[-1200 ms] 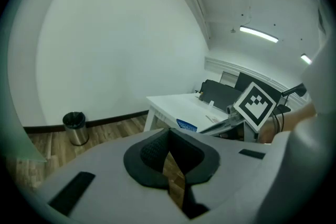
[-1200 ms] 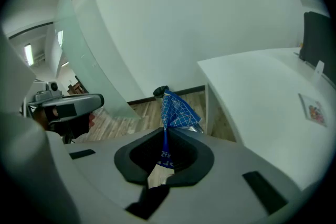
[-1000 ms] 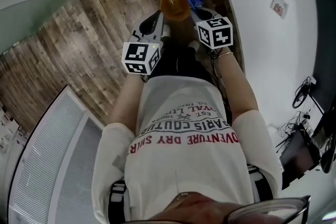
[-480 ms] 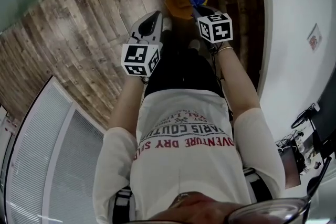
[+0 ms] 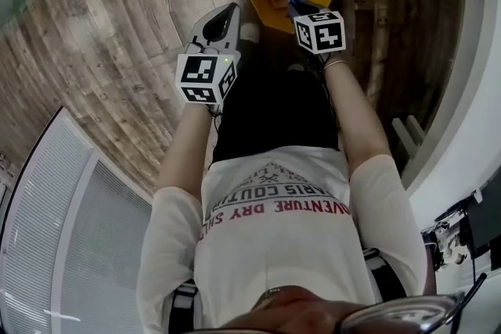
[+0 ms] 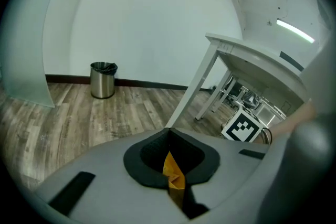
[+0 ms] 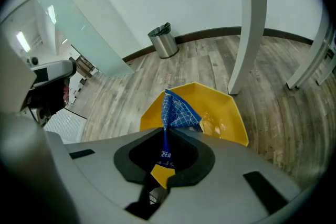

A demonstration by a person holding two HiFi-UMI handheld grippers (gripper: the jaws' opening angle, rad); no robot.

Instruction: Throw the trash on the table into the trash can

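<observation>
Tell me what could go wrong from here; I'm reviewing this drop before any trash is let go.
1. The right gripper pinches a thin blue wrapper that, in the right gripper view, sits toward the near rim of the yellow trash can. Released here, it might flutter onto the wood floor.
2. The left gripper, shut on a yellow scrap, hangs beside the can, not over it. Dropped there, the scrap would likely miss.

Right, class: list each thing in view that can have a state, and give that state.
Left hand-held gripper: shut on yellow scrap.
Right hand-held gripper: shut on blue wrapper.
Blue wrapper: pinched, above yellow trash can.
Yellow trash can: upright, open-topped.
Steel bin: upright, open-topped.
</observation>
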